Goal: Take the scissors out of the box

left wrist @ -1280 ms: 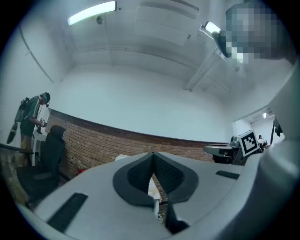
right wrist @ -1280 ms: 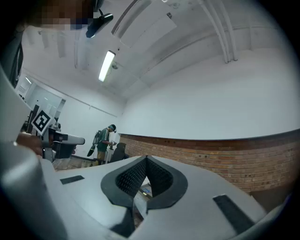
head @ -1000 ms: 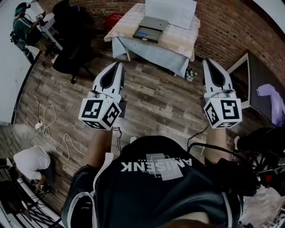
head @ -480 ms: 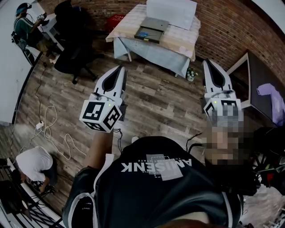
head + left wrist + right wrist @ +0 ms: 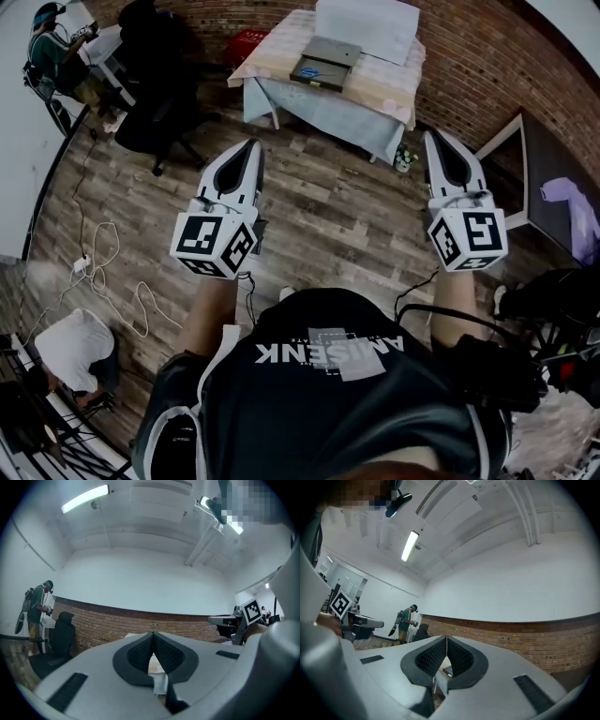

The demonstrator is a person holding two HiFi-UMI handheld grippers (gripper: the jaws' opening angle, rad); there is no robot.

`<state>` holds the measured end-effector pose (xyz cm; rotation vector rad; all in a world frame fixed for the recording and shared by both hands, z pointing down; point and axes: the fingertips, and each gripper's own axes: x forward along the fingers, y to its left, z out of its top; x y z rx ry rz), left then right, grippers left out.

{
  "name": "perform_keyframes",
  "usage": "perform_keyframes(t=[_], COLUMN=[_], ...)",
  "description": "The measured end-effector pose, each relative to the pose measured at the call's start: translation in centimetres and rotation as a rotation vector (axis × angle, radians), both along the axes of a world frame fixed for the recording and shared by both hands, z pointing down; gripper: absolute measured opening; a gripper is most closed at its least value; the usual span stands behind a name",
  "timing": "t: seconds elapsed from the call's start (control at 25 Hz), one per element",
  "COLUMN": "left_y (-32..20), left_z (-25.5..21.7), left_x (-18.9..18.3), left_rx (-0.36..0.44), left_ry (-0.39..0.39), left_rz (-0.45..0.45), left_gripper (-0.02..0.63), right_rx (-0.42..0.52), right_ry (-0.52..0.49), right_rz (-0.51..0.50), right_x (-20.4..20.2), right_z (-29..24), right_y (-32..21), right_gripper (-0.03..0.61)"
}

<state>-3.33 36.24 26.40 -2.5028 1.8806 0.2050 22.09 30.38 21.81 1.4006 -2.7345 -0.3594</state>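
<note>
Left gripper [image 5: 251,143] and right gripper [image 5: 434,136] jaws clenched empty, I've only edged forward; box [image 5: 324,62] on the counter [image 5: 386,86] sits well off at 12 o'clock, scissors not visible, so I'm likely in approach.

Eased the left gripper [image 5: 251,143] a little down and rightward in the head view. Brought the right gripper [image 5: 434,136] slightly lower and leftward, narrowing the gap between the two tips. Closed in somewhat on the table [image 5: 384,89]. Found it and the grey box [image 5: 326,63] on it sitting a touch further right and lower in that view than a second before.
</note>
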Motion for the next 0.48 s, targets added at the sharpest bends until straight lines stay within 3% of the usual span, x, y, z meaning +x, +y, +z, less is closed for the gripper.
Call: perform_keyframes(t=[0.48], left_y=[1.4], left_z=[1.3], left_x=[-7.4], left_rx=[-0.021], left_ry=[-0.029], left_rz=[-0.004], left_gripper=[0.012], right_rx=[0.001], right_ry=[0.010], right_rz=[-0.007], right_x=[-7.2], right_z=[0.4], right_y=[1.0], right_gripper=[0.043])
